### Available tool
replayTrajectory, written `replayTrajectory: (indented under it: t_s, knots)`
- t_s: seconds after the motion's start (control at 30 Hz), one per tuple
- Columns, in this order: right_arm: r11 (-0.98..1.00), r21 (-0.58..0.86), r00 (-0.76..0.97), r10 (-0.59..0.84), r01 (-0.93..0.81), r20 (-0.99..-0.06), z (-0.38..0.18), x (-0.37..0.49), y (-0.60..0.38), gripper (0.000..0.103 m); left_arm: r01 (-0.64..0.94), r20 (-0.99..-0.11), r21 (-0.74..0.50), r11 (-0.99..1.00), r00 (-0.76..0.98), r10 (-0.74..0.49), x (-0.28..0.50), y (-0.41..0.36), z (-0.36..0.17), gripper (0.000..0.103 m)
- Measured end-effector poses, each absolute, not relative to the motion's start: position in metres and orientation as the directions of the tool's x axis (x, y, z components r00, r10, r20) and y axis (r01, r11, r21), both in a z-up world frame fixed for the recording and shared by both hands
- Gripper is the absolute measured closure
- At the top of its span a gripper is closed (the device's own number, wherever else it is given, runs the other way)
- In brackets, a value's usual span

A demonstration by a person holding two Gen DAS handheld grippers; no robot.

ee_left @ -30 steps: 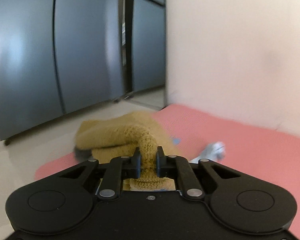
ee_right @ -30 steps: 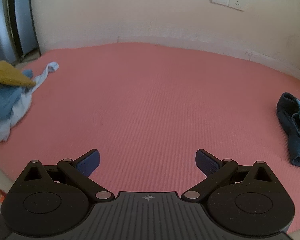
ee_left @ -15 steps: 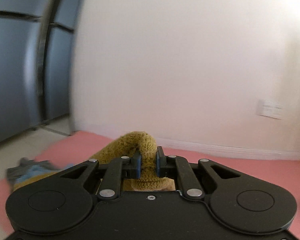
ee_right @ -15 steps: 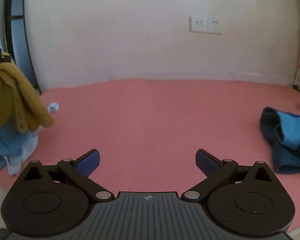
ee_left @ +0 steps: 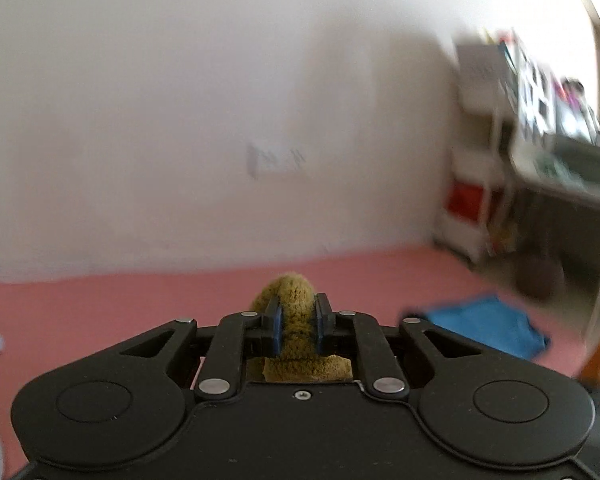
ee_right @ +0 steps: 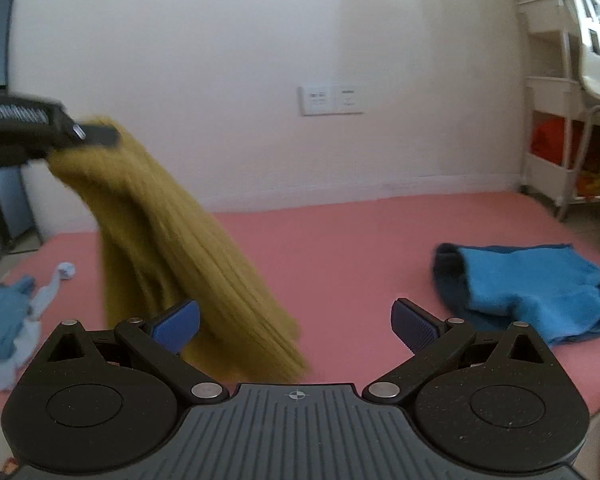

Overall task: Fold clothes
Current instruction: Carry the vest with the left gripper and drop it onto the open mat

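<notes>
**Mustard knit lifted over the pink mat**

The left hand-held gripper [ee_left: 298, 330] is clamped tight on a bunched fold of the mustard-yellow knitted garment [ee_right: 172, 240]; its blue pads [ee_left: 277, 330] press in from both sides. From its own camera only that fold shows, the rest hidden under the black body. In the right wrist view the garment hangs from the left hand-held gripper [ee_right: 96, 134] above the pink ribbed mat [ee_right: 340, 240], motion-blurred, its lower edge cut off behind the right hand-held gripper [ee_right: 296, 322], which is spread wide and holds nothing.

White lettering on the left gripper's side is too smeared to read. A folded blue and navy garment [ee_right: 532, 292] lies on the mat to the right; a crumpled light blue pile [ee_right: 8, 316] lies left. A white double wall socket [ee_right: 332, 100] bears no legible marks.
</notes>
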State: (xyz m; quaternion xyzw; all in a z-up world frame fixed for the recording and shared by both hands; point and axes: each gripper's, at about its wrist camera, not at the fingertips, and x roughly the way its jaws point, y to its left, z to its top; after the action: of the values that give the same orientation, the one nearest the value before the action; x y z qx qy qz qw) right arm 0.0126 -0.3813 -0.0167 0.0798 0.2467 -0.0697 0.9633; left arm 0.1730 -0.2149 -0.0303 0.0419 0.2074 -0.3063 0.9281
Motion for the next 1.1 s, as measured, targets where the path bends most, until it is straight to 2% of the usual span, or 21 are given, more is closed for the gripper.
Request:
replayTrajectory:
  t_s: [0.07, 0.2, 0.27, 0.33, 0.53, 0.67, 0.73, 0.8, 0.9, 0.97, 1.03, 1.1]
  knots:
    - [0.975, 0.098, 0.856, -0.124, 0.199, -0.502, -0.021, 0.011, -0.391, 0.000, 0.603, -0.495, -0.055, 0.796, 0.676, -0.546, 0.187, -0.235, -0.059, 0.088]
    - [0.974, 0.051, 0.824, -0.159, 0.222, -0.545, -0.034, 0.014, -0.401, 0.000, 0.606, -0.538, -0.081, 0.791, 0.642, -0.547, 0.181, -0.201, -0.078, 0.080]
    - [0.975, 0.038, 0.810, -0.161, 0.221, -0.564, -0.039, 0.018, -0.406, 0.000, 0.607, -0.555, -0.095, 0.789, 0.626, -0.548, 0.177, -0.182, -0.086, 0.071]
    - [0.977, 0.028, 0.798, -0.157, 0.213, -0.582, -0.045, 0.022, -0.410, 0.000, 0.589, -0.566, -0.091, 0.803, 0.633, -0.528, 0.176, -0.163, -0.092, 0.056]
    - [0.998, -0.023, 0.803, -0.059, 0.056, -0.593, -0.054, 0.029, -0.381, 0.000, 0.428, -0.571, 0.111, 0.897, 0.766, -0.294, 0.173, -0.090, -0.088, 0.051]
    - [0.997, -0.068, 0.786, -0.006, -0.046, -0.618, -0.062, 0.043, -0.349, 0.000, 0.297, -0.548, 0.261, 0.919, 0.829, -0.112, 0.160, -0.026, -0.061, 0.050]
    - [0.994, -0.072, 0.778, 0.021, -0.085, -0.628, -0.065, 0.052, -0.337, 0.006, 0.238, -0.519, 0.313, 0.920, 0.853, -0.044, 0.149, 0.004, -0.042, 0.045]
    - [0.990, -0.078, 0.771, 0.041, -0.117, -0.636, -0.068, 0.060, -0.325, 0.006, 0.241, -0.519, 0.322, 0.916, 0.854, -0.042, 0.140, 0.011, -0.037, 0.037]
    - [0.981, -0.109, 0.758, 0.050, -0.158, -0.650, -0.074, 0.067, -0.308, 0.006, 0.257, -0.523, 0.326, 0.909, 0.850, -0.053, 0.128, 0.017, -0.032, 0.035]
    - [0.975, -0.141, 0.754, 0.038, -0.171, -0.656, -0.077, 0.072, -0.299, 0.013, 0.322, -0.550, 0.324, 0.890, 0.829, -0.100, 0.123, -0.004, -0.045, 0.034]
    - [0.976, -0.148, 0.752, 0.023, -0.159, -0.659, -0.078, 0.077, -0.295, 0.039, 0.407, -0.577, 0.322, 0.855, 0.800, -0.164, 0.123, -0.039, -0.071, 0.033]
    - [0.981, -0.125, 0.749, 0.027, -0.146, -0.663, -0.078, 0.080, -0.295, 0.044, 0.466, -0.619, 0.281, 0.839, 0.756, -0.212, 0.129, -0.072, -0.101, 0.033]
